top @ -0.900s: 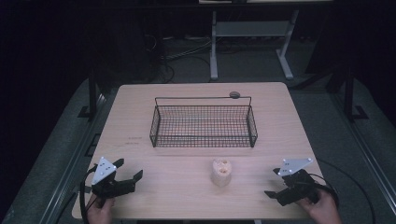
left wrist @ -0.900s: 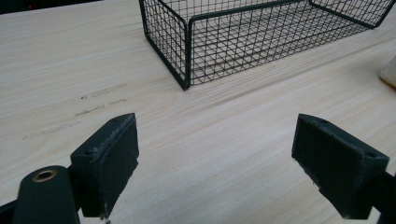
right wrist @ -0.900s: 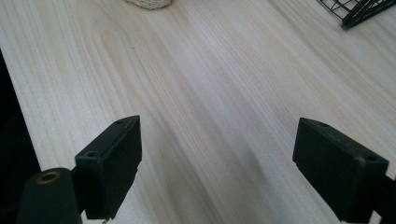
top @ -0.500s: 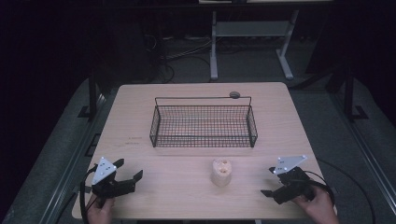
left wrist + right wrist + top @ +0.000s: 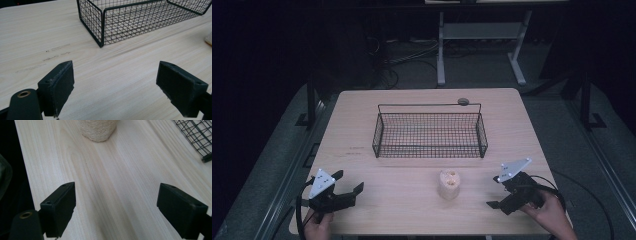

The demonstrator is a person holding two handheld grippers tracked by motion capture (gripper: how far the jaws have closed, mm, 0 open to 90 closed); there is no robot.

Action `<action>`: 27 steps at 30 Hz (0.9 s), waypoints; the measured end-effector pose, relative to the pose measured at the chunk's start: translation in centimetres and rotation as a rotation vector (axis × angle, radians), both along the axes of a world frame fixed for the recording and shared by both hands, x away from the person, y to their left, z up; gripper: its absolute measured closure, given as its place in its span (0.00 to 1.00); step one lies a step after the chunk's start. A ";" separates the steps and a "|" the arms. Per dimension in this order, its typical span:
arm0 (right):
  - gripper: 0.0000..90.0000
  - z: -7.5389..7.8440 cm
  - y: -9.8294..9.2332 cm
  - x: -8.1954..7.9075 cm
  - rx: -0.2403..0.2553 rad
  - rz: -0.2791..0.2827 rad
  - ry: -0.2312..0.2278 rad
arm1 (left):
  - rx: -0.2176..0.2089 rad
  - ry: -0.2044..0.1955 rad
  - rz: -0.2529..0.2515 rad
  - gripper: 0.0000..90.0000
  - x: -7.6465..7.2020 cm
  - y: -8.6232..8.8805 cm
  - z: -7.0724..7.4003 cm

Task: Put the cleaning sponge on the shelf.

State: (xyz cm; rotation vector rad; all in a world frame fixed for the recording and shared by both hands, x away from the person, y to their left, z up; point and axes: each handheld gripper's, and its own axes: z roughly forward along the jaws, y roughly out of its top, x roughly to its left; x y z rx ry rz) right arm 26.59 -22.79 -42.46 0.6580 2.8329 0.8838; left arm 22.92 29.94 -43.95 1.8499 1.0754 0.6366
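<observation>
An empty black wire basket (image 5: 429, 131) stands at the middle of the light wooden table (image 5: 357, 125). In front of it sits a short cream, rope-textured cylinder (image 5: 449, 184), upright. My left gripper (image 5: 348, 181) rests near the front left corner, open, its jaws pointing right. My right gripper (image 5: 493, 192) is at the front right, open, pointing left at the cylinder and a little way from it. In the left gripper view the open gripper (image 5: 115, 87) faces the basket's corner (image 5: 101, 27). The right gripper view has its gripper (image 5: 116, 210) wide apart below the cylinder (image 5: 98, 130).
A small dark round disc (image 5: 463, 101) lies at the table's far edge behind the basket. A metal stand (image 5: 479, 35) is on the floor beyond the table. A basket corner (image 5: 197, 137) shows at the upper right of the right gripper view.
My right gripper has shifted slightly left toward the cylinder. The left gripper, the basket and the cylinder have stayed put.
</observation>
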 end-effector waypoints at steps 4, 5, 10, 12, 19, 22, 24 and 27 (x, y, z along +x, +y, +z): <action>0.17 0.5 0.5 0.2 -0.007 0.009 -0.002 | -0.003 0.002 -0.003 0.15 0.0 0.0 0.0; 0.17 0.5 0.5 0.2 -0.007 0.009 -0.002 | -0.003 0.002 -0.003 0.15 0.0 0.0 0.0; 0.17 0.9 1.4 0.4 -0.032 0.041 0.000 | 0.000 0.002 -0.003 0.15 0.0 0.0 0.0; 0.17 1.0 1.6 0.6 -0.033 0.051 0.001 | -0.003 0.000 -0.001 0.15 0.0 0.1 0.0; 0.17 1.4 2.4 1.0 -0.055 0.083 0.010 | -0.003 -0.003 0.002 0.15 0.0 0.2 0.1; 0.17 1.7 3.0 1.2 -0.070 0.096 0.012 | -0.004 -0.002 0.005 0.15 0.0 0.3 0.1; 0.17 1.9 3.4 1.3 -0.074 0.100 0.014 | -0.006 -0.005 0.009 0.15 0.0 0.5 0.1; 0.17 2.2 3.9 1.4 -0.074 0.112 0.010 | -0.010 -0.008 0.018 0.15 -0.1 0.7 0.1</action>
